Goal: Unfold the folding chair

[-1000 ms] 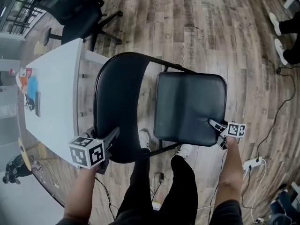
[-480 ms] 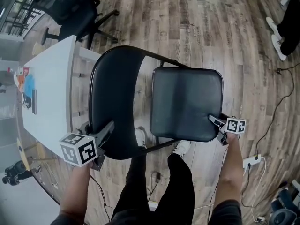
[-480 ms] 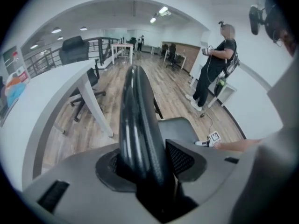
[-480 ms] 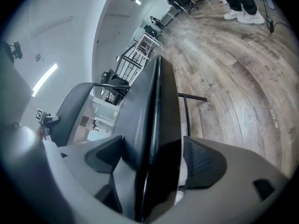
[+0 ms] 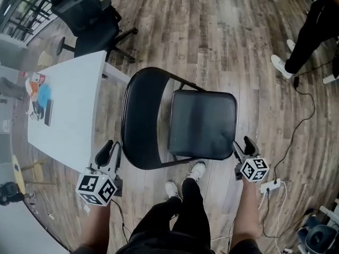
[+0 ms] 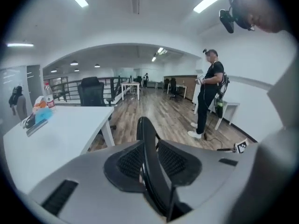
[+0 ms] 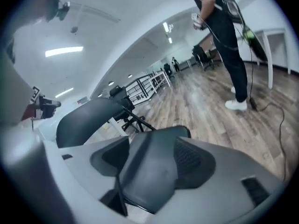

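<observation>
The black folding chair stands unfolded on the wood floor, its padded seat level and its backrest to the left. My left gripper hangs off the backrest's near left edge, clear of it, jaws closing on nothing. In the left gripper view the backrest shows edge-on in line between the fingers, untouched. My right gripper hovers by the seat's near right corner, jaws wide and closing slightly. The seat lies beyond its pads, not pressed.
A white table with small items stands just left of the chair, a black office chair beyond it. A person stands far right. A power strip and cable lie on the floor by my right arm.
Both grippers have let go of the chair and risen: the left off the backrest edge, the right off the seat corner. The left jaws have narrowed. The chair stays unfolded.
</observation>
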Action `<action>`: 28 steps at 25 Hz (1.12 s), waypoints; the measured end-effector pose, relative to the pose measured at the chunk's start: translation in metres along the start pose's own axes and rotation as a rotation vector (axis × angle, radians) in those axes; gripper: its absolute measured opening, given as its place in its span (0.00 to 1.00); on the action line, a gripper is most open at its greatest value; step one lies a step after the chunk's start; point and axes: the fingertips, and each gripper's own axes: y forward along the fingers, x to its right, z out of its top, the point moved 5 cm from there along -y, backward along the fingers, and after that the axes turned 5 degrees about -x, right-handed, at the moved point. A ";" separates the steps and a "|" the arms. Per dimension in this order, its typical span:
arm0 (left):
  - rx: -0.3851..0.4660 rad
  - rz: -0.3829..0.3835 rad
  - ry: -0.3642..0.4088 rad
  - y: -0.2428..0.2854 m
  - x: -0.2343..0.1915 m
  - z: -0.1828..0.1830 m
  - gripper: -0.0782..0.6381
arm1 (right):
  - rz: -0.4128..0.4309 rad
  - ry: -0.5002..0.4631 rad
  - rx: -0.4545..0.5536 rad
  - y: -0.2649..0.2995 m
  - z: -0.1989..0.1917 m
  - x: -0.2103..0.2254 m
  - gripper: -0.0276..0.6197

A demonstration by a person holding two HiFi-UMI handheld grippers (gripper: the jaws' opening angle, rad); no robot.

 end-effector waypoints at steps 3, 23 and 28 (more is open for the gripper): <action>0.107 0.004 0.048 -0.027 0.016 0.015 0.17 | -0.075 -0.175 0.116 -0.044 0.043 -0.084 0.25; 0.361 -0.303 0.045 -0.258 0.090 -0.057 0.12 | -0.306 -0.488 0.404 -0.281 0.033 -0.436 0.06; 0.368 -0.280 0.039 -0.293 0.095 -0.067 0.12 | -0.284 -0.559 0.435 -0.312 0.032 -0.462 0.06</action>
